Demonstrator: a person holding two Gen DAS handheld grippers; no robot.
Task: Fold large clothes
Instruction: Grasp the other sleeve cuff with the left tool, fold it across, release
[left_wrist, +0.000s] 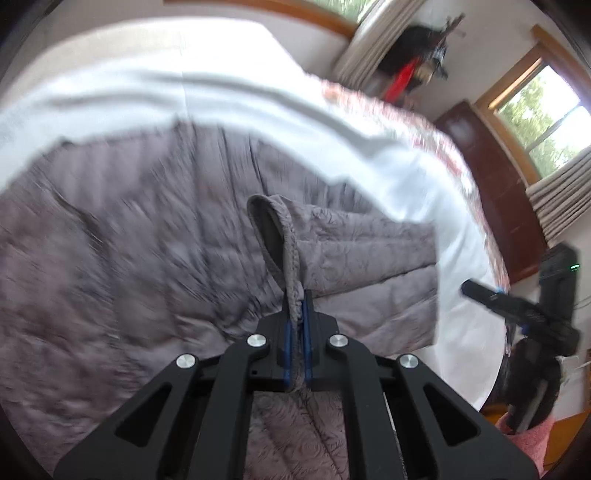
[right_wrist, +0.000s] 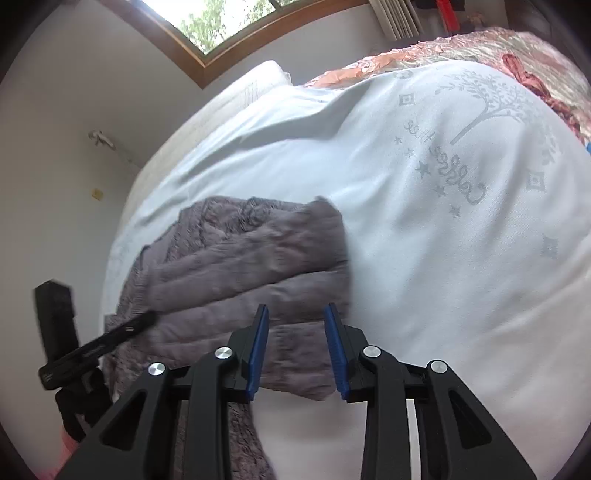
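A grey quilted jacket (left_wrist: 129, 240) lies spread on the white bedsheet (left_wrist: 229, 92). My left gripper (left_wrist: 297, 301) is shut on the ribbed cuff of its sleeve (left_wrist: 291, 266) and holds the cuff lifted above the jacket's body. The left wrist view is motion-blurred. In the right wrist view the jacket (right_wrist: 243, 254) lies bunched on the sheet (right_wrist: 443, 258). My right gripper (right_wrist: 297, 310) is open and empty, hovering over the jacket's near edge. The right gripper also shows at the right of the left wrist view (left_wrist: 480, 291).
The bed has a pink floral quilt (right_wrist: 517, 55) at its far side and a dark wooden headboard (left_wrist: 491, 192). Windows with curtains (left_wrist: 546, 110) and white walls surround the bed. A pillow (right_wrist: 258, 81) lies near the wall.
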